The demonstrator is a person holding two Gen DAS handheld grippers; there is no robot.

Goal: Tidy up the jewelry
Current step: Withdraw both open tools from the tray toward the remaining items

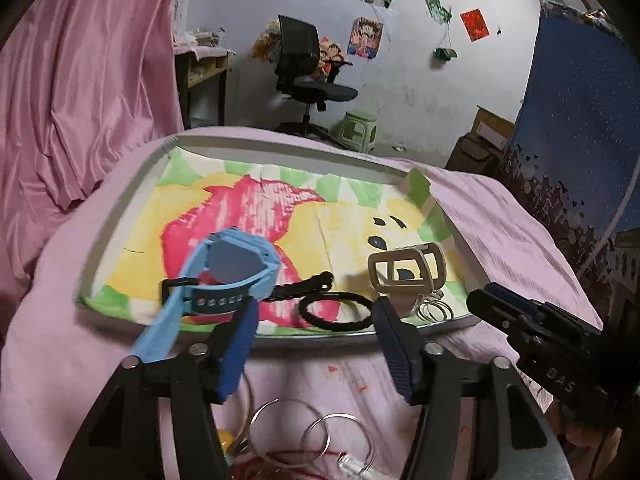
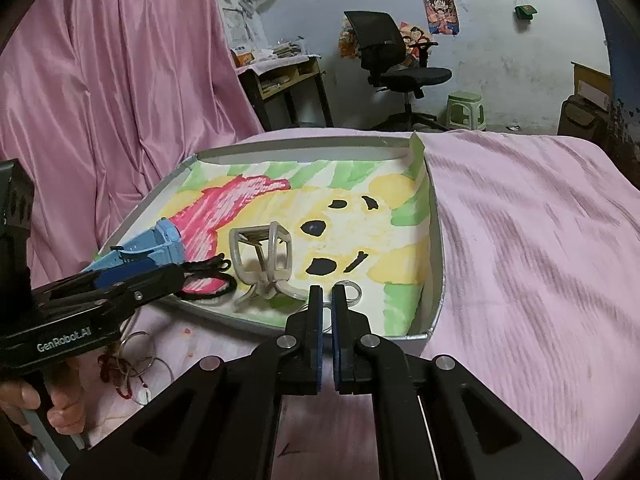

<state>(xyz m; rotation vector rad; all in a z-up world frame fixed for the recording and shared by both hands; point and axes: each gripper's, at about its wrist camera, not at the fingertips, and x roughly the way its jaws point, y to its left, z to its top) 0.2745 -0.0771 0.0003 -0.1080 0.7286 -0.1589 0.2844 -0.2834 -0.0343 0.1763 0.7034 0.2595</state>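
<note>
Now left gripper (image 1: 310,316) gapes beside rubbery blue watch (image 1: 224,272); right gripper (image 2: 327,300) nearly pinched on nothing

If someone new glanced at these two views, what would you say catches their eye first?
Probably the shallow tray lined with a bright pink, yellow and green drawing, resting on the pink cloth. Next, the light-blue watch at its near left, just beyond the open left gripper, and the beige hair claw beside it.

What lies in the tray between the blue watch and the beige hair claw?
A black braided cord and a black hair tie, clearest in the left wrist view.
</note>
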